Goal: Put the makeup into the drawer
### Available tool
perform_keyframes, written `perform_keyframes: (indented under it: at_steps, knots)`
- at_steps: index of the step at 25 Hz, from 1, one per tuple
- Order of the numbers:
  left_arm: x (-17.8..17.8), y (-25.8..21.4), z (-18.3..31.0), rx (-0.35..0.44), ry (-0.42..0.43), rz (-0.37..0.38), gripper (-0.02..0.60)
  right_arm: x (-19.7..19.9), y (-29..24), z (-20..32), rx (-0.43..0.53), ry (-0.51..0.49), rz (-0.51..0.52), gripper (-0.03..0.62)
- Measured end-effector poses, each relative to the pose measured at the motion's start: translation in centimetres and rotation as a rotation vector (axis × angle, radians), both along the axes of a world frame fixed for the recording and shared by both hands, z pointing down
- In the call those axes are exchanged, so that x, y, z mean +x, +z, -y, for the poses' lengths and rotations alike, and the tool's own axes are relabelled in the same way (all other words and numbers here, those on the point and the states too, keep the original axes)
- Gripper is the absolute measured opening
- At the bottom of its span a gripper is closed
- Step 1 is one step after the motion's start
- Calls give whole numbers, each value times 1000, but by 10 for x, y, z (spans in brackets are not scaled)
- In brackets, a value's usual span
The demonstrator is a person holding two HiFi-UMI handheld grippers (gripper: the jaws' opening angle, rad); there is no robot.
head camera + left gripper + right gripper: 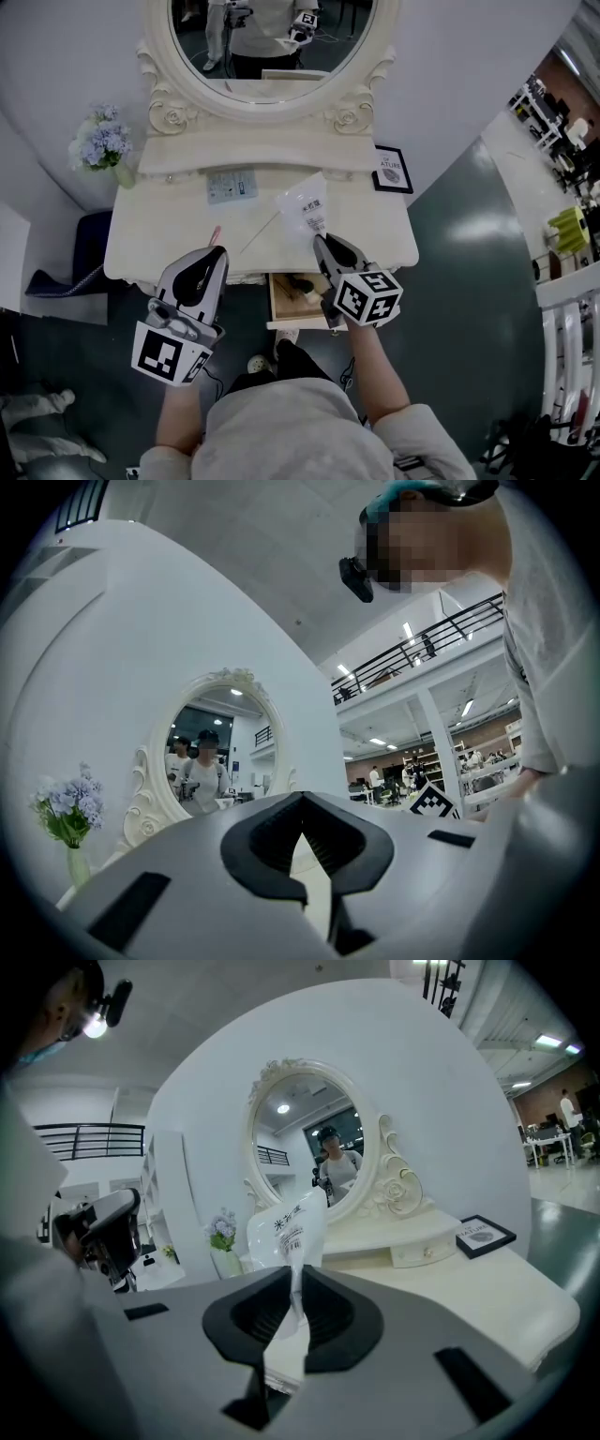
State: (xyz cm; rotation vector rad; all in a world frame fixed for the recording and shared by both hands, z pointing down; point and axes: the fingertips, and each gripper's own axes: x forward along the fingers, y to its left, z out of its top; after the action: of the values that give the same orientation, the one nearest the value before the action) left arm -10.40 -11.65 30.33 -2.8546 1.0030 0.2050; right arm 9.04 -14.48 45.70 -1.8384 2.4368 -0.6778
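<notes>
White curved wall (469, 75), oval mirror (272, 37), dark green floor (469, 281), prob. glossy.

Left gripper (219, 249) jaws together, empty. Right gripper (320, 240) clamped on sachet (305, 206), tilted slightly down. Both forearms reach forward.

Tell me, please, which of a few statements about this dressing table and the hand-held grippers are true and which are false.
1. The right hand-held gripper is shut on a white sachet. True.
2. The drawer is closed. False: it stands open below the tabletop.
3. The flowers stand at the table's left end in the head view. True.
4. The framed picture is in the drawer. False: it sits on the tabletop, right rear.
</notes>
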Motion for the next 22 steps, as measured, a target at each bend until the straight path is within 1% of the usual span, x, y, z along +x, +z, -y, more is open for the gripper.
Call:
perform_keyframes:
  at_steps: [3, 13, 22]
  knots:
    - [-4, -3, -8, 13, 4, -2, 12, -1, -6, -11, 18, 17, 12, 44]
    - [-11, -8, -28, 21, 39, -24, 12, -5, -18, -42, 58, 64, -3, 44]
    - [-2, -15, -34, 32, 41, -25, 12, 9, -23, -58, 72, 68, -34, 44]
